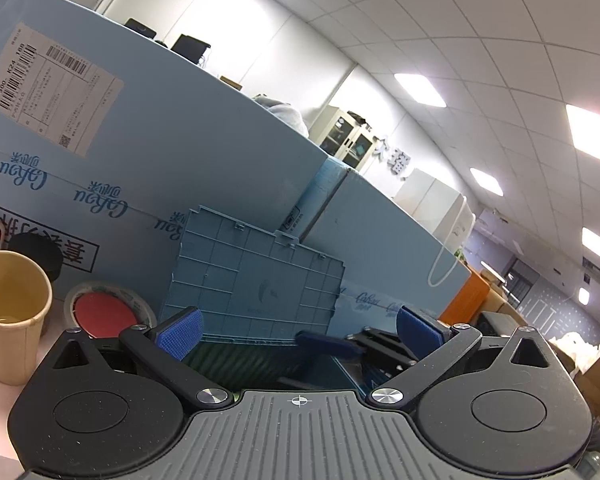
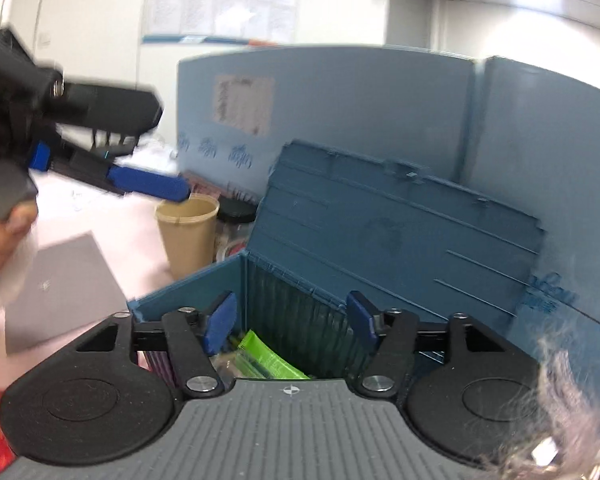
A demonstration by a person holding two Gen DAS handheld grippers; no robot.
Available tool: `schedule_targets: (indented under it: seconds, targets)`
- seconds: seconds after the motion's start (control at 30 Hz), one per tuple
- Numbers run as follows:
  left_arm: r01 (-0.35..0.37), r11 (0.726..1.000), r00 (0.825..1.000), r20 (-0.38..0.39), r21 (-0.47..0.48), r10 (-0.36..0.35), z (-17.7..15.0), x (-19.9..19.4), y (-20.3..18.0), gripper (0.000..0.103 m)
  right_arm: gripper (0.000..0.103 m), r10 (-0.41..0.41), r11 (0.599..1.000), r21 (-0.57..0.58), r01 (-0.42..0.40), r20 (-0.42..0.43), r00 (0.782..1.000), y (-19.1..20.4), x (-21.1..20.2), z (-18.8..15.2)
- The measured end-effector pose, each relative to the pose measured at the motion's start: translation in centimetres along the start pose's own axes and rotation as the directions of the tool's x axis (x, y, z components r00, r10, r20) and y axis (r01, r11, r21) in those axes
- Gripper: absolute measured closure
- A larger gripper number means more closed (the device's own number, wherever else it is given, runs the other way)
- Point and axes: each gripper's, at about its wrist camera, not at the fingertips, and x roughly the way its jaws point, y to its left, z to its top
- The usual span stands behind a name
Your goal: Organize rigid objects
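A blue plastic storage box [image 2: 188, 292] stands open, its ribbed lid [image 2: 400, 232] leaning back against blue cartons. Inside lie a bright green packet [image 2: 268, 356] and other items I cannot make out. My right gripper [image 2: 290, 320] is open and empty, held just above the box opening. My left gripper [image 1: 296, 332] is open and empty, facing the same lid [image 1: 256, 276]; it also shows in the right wrist view [image 2: 148, 184], blurred, above the table at the left. The right gripper's blue finger [image 1: 328, 344] crosses between my left fingers.
A paper cup [image 1: 12, 316] with some liquid, a tape roll [image 1: 104, 312] and a black-lidded jar [image 1: 36, 256] stand left of the box. Tall blue cartons [image 1: 160, 140] wall the back. A grey flat pad [image 2: 60, 288] lies on the pink table [image 2: 132, 240].
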Motion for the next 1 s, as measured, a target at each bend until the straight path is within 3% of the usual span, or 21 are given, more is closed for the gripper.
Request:
schedule_targets:
  seconds: [0.23,0.37,0.6,0.73,0.9,1.0]
  targets:
    - [0.021,0.999,1.000,-0.014,0.028,-0.020,-0.5,0.4,-0.9,0.000,0.017,-0.084,0.987,0.144,0.067,0.119,0.989,-0.2,-3.7,0.1]
    - [0.047,0.997,0.999,-0.025,0.060,-0.045,-1.0,0.6,-2.1,0.000,0.013,-0.152,0.975,0.188,0.121,0.160,0.975,0.5,-6.6,-0.2]
    - [0.074,0.987,0.997,-0.026,0.146,-0.071,-3.2,1.4,-5.3,0.000,0.001,-0.334,0.919,0.285,0.273,0.192,0.923,2.8,-11.5,-2.3]
    - [0.117,0.967,0.993,-0.028,0.228,-0.113,-5.6,2.0,-7.9,0.000,0.000,-0.471,0.844,0.372,0.387,0.168,0.866,3.7,-14.5,-4.9]
    - [0.179,0.944,0.983,-0.087,0.276,-0.161,-8.9,3.5,-11.0,0.000,0.000,-0.659,0.690,0.490,0.533,0.119,0.743,4.0,-17.9,-8.1]
    - [0.167,0.935,0.984,-0.109,0.313,-0.139,-10.6,4.4,-12.7,0.000,0.000,-0.722,0.607,0.529,0.592,0.056,0.690,3.5,-19.2,-9.7]
